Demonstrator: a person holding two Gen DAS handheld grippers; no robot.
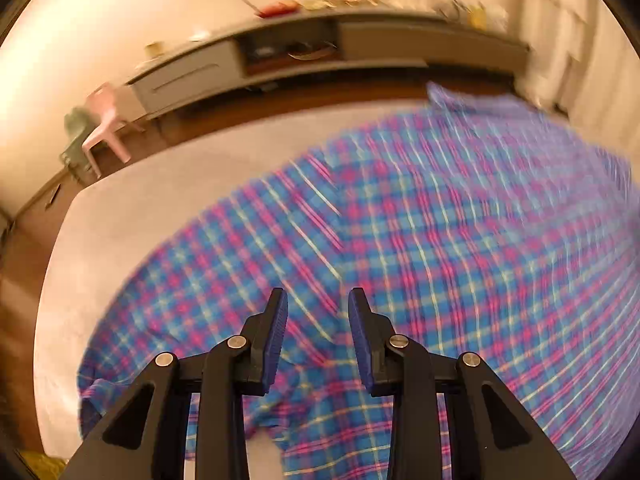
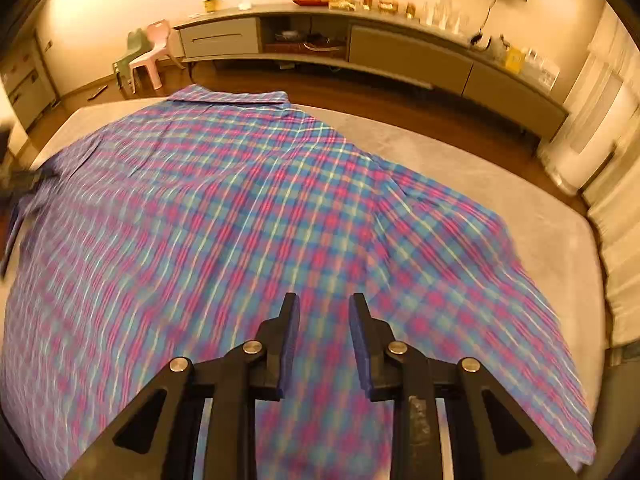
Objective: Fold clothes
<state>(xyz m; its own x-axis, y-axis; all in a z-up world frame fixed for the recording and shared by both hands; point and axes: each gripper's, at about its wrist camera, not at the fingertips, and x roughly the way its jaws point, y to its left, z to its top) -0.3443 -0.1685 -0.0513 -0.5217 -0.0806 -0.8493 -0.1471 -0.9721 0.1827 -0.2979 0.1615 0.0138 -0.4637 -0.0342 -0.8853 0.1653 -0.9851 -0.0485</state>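
Note:
A blue, pink and yellow plaid shirt [image 1: 400, 240] lies spread over a pale grey surface [image 1: 160, 184], collar at the far end [image 2: 228, 96]. In the left wrist view my left gripper [image 1: 317, 304] hovers open above the shirt's near left part, by a rumpled sleeve end [image 1: 96, 396]; nothing sits between its blue pads. In the right wrist view the same shirt [image 2: 240, 208] fills the frame, a sleeve [image 2: 460, 248] reaching right. My right gripper [image 2: 324, 308] is open over the near hem, holding nothing.
The grey surface [image 2: 480, 168] extends past the shirt on the right and far side. Beyond lies wooden floor, a long low cabinet [image 2: 400, 52] with small items on top, and a pink [image 2: 154, 52] and a green child's chair [image 2: 128, 62]. White curtains [image 2: 612, 120] hang at right.

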